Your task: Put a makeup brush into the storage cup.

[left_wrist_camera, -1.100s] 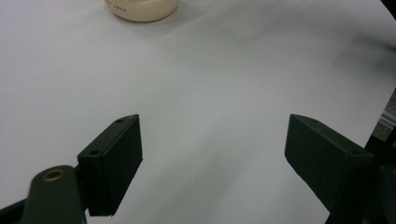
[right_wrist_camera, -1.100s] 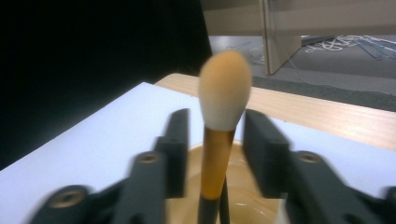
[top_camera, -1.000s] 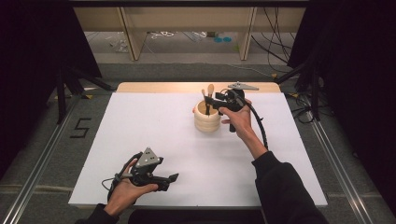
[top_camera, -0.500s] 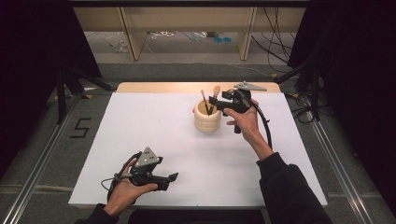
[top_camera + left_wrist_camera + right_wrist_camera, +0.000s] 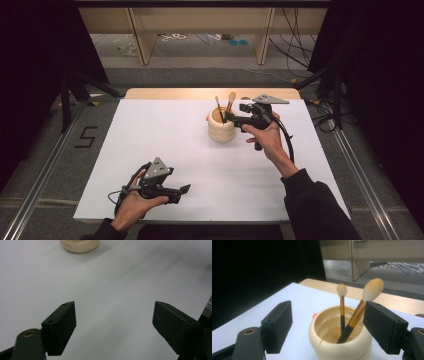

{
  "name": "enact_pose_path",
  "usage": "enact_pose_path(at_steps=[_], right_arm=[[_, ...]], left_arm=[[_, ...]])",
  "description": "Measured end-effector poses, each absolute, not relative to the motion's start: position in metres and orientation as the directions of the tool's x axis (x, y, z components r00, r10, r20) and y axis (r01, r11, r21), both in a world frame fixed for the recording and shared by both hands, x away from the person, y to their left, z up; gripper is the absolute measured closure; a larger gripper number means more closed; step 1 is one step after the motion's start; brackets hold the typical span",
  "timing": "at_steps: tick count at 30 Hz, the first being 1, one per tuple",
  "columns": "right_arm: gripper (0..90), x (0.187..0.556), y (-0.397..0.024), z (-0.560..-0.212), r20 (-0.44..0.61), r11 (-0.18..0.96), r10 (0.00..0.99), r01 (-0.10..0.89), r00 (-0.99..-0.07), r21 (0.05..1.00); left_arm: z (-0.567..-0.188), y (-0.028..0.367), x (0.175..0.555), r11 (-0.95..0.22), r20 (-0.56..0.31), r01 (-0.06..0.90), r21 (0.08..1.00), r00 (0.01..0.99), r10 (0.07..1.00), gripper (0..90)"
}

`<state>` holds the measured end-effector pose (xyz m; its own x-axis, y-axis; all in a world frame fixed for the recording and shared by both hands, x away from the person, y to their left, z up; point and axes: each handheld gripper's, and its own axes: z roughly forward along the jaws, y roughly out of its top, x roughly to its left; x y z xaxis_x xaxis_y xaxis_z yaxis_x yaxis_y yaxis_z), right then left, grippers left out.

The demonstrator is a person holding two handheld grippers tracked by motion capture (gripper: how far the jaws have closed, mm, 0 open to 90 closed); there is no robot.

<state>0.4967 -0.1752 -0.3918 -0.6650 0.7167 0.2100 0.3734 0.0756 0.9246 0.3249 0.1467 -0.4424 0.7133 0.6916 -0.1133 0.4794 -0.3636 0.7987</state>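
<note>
We look down on a white table [image 5: 150, 130] where a person works with a handheld gripper in each hand. Toward the far middle of the table stands a cream ribbed holder [image 5: 221, 126], and two makeup brushes lean inside it with their bristles up. The thinner brush [image 5: 218, 107] has a dark handle and a small pale tip. The fuller brush [image 5: 229, 102] has a gold ferrule and a peach head, and it tilts toward the right gripper [image 5: 234, 116].

That gripper sits just to the right of the holder, level with the rim and pointing left at it. Its jaws have just been opening and now stand wide with nothing between the pads. In the right gripper view the holder [image 5: 340, 336] and both brushes, thin [image 5: 342, 311] and full [image 5: 359, 311], appear beyond and between the spread jaws. We judge that the fuller brush has just been set in the holder and let go, which would explain why the gripper stays so close. The right forearm reaches diagonally across the table, wrist bent inward.

The left gripper [image 5: 177, 193] rests low on the near left of the table, well apart from the holder, its jaws released and empty. We take it to be waiting. The left gripper view shows the base of the holder [image 5: 79, 245] far ahead.
</note>
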Motion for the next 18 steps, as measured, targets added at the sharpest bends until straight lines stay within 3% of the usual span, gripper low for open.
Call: enact_pose_path(at_steps=[18], right_arm=[[23.7, 0.467, -0.180, -0.391, 0.190, 0.094, 0.695, 0.350, -0.693, 0.932]], left_arm=[[-0.441, 0.148, 0.325, -0.361, -0.097, 0.475, 0.803, 0.701, 0.707, 18.9]])
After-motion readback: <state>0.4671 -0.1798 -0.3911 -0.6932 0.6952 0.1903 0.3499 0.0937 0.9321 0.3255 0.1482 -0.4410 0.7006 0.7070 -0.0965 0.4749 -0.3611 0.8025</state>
